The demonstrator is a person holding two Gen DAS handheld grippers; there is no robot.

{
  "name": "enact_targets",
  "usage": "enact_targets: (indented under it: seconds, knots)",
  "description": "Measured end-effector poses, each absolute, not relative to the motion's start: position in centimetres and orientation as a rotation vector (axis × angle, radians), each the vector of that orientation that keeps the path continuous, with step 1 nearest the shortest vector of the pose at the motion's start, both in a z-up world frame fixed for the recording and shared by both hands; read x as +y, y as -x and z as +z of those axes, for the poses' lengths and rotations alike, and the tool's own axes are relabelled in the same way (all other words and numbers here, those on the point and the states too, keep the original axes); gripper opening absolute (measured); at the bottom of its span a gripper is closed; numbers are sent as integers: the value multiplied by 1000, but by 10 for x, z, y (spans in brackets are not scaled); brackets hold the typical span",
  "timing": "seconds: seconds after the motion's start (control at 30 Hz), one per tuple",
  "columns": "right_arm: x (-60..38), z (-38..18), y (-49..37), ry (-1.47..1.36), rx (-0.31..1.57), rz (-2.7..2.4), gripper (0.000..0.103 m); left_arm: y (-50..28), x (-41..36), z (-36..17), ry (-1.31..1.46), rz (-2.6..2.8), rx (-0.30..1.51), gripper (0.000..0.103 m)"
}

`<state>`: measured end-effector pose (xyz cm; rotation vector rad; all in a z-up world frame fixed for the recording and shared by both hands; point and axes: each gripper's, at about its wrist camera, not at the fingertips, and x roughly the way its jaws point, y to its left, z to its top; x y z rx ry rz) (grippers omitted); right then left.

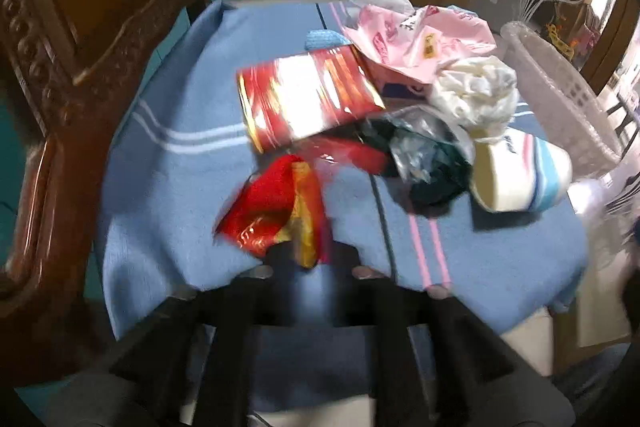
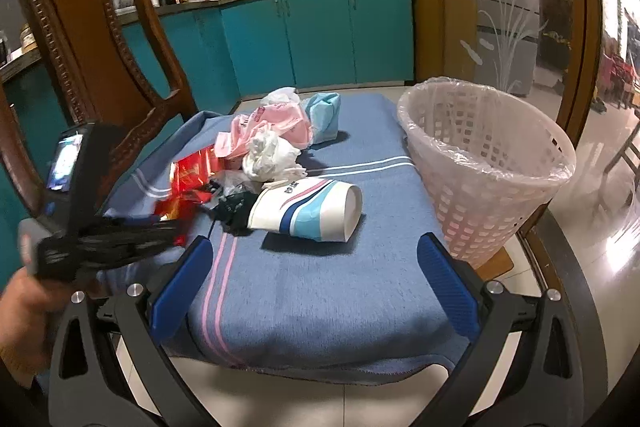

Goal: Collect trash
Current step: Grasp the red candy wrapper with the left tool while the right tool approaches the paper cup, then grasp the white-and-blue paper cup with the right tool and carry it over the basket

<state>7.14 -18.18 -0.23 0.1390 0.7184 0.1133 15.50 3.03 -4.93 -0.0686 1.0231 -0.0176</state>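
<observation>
A pile of trash lies on a blue cloth (image 2: 320, 287): a red-and-yellow crumpled wrapper (image 1: 276, 207), a shiny red packet (image 1: 308, 99), a pink bag (image 2: 268, 127), crumpled white plastic (image 2: 268, 151), a dark bag (image 2: 236, 205) and a paper cup (image 2: 308, 207) on its side. My left gripper (image 1: 306, 255) is shut on the red-and-yellow wrapper's near edge; the view is blurred. It also shows in the right wrist view (image 2: 160, 231). My right gripper (image 2: 316, 259) is wide open and empty, just short of the cup. A white lined basket (image 2: 484, 163) stands at the right.
A carved wooden chair (image 2: 92, 39) stands at the left of the table. Teal kitchen cabinets (image 2: 320, 35) are behind. A glass door (image 2: 500, 7) is at the right. The cloth's front edge hangs over the table near my right gripper.
</observation>
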Motion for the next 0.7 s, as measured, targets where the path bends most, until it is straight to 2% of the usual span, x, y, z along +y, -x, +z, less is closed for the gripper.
enact_targets:
  seconds: [0.3,0.7]
  knots:
    - [-162,-32,-110,-200,770,18,100,-93,31,24,118,-50,756,7]
    - [-111,-68,-144,71,737,-132,100,-98,40,17,131,-51,789,8]
